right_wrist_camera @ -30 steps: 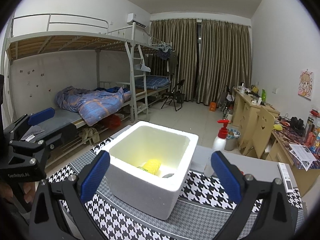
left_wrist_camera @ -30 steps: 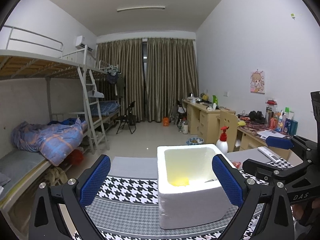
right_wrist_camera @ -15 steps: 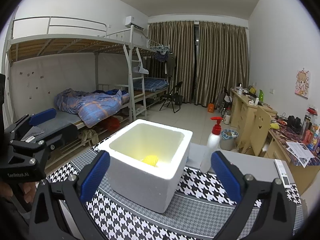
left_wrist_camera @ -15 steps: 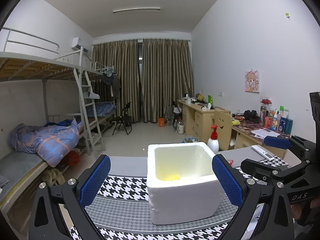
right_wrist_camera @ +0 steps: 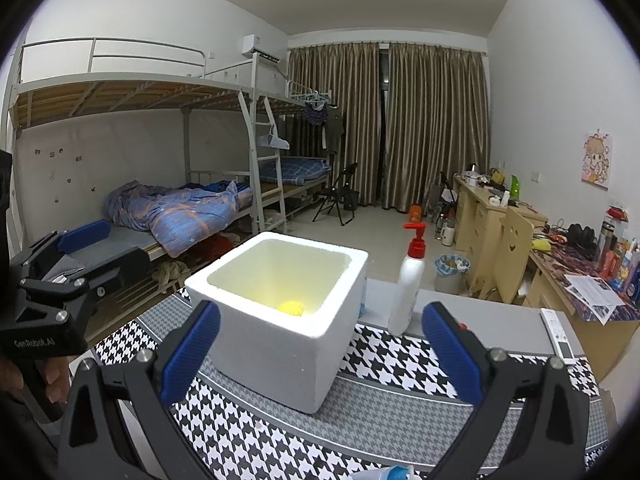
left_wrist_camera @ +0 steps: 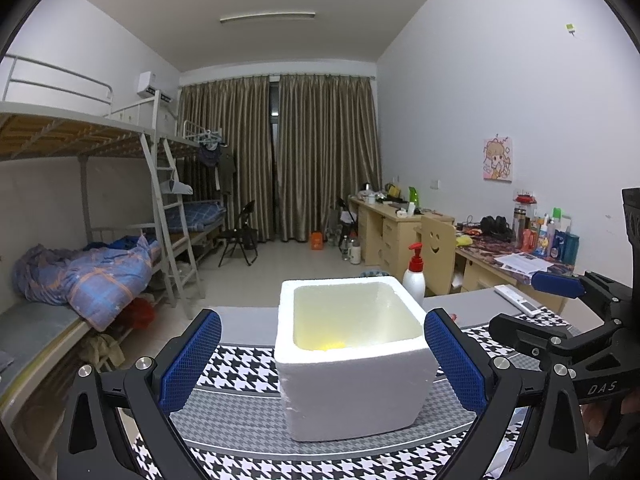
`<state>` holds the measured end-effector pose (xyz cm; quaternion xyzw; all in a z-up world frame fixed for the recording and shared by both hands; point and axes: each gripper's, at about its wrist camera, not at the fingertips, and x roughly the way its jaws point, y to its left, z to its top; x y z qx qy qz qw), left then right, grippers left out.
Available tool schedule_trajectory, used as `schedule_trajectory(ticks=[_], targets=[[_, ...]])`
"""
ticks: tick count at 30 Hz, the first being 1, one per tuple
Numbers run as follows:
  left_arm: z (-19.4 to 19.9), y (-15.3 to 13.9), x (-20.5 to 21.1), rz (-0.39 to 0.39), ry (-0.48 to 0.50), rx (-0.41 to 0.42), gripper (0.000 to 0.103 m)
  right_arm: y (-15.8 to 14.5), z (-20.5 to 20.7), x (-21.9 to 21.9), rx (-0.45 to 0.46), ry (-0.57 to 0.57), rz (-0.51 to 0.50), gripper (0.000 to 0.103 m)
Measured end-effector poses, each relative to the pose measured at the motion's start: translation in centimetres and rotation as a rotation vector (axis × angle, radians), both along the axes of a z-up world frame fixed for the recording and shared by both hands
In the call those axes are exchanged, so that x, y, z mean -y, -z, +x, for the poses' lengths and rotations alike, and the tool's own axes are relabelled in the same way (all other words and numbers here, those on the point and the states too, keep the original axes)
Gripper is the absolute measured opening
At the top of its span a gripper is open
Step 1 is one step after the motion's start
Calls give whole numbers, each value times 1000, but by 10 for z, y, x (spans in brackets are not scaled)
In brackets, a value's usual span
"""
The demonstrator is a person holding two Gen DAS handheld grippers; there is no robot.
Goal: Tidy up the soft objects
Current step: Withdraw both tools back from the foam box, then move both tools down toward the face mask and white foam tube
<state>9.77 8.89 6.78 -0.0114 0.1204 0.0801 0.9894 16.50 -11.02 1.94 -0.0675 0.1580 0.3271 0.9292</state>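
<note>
A white foam box (left_wrist_camera: 352, 356) stands on the houndstooth table mat (left_wrist_camera: 240, 372); it also shows in the right wrist view (right_wrist_camera: 280, 320). A yellow soft object (right_wrist_camera: 291, 307) lies inside the box, partly seen in the left wrist view (left_wrist_camera: 332, 346). My left gripper (left_wrist_camera: 322, 360) is open and empty, held back from the box on its near side. My right gripper (right_wrist_camera: 320, 354) is open and empty, also on the near side. Each gripper shows in the other's view, the right one (left_wrist_camera: 560, 320) and the left one (right_wrist_camera: 60, 264).
A white pump bottle with a red top (right_wrist_camera: 410, 284) stands behind the box to the right. A white remote (right_wrist_camera: 558, 334) lies at the table's right edge. A blue-capped item (right_wrist_camera: 394, 472) peeks in at the bottom. Bunk beds are left, desks right.
Both grippers have pulled back and lowered, so the box looks farther off and less of its inside shows. Both stay open and empty.
</note>
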Motion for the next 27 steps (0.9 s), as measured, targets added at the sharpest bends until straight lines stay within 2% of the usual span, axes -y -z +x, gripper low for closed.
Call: schedule_trajectory(ticks=[27], targets=[[-6,20,20,1,19,11,102,23,-5,32,-15,16,20,102]])
